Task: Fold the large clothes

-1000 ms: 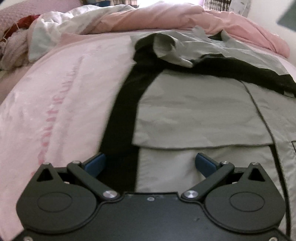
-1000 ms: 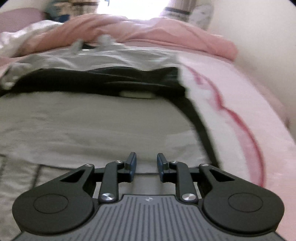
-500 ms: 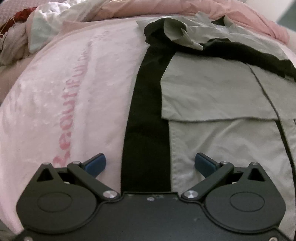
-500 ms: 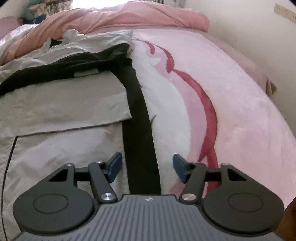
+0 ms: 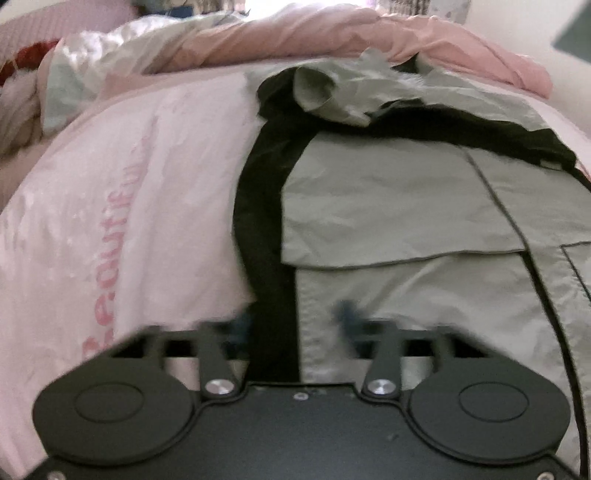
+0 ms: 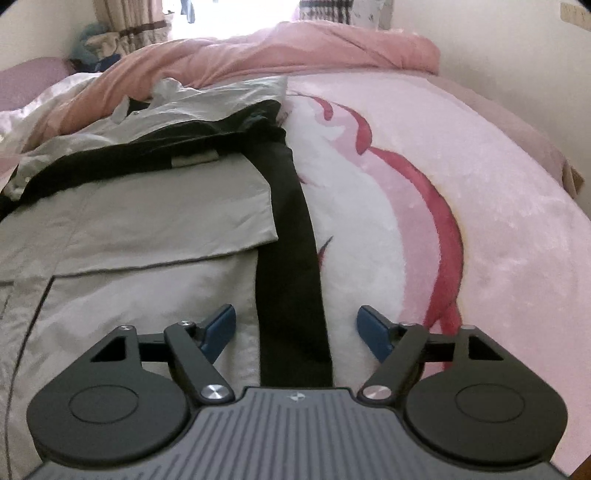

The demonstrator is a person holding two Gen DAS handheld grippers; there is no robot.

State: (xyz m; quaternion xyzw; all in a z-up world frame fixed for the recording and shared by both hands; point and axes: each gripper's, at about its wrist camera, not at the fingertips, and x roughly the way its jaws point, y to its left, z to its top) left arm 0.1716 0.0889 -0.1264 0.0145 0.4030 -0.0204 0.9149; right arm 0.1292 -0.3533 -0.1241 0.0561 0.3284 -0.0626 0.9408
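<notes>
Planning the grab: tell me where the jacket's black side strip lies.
In the right wrist view, the black strip runs between the open right gripper fingers, bordering the grey panel and pink blanket.

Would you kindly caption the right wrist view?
Open right gripper straddling the grey jacket's black side band on a pink plush blanket.

We see a bed (image 6: 498, 206) covered with a pale pink fluffy blanket (image 6: 517, 258) that carries a white and red pattern; in the left wrist view pink letters (image 5: 114, 251) are printed on it. A crumpled pink duvet (image 6: 295, 48) lies along the far end. Behind it, strong daylight comes through a window (image 6: 221, 18) with beige curtains (image 6: 125, 22). A plain cream wall (image 6: 498, 55) stands on the right.
</notes>
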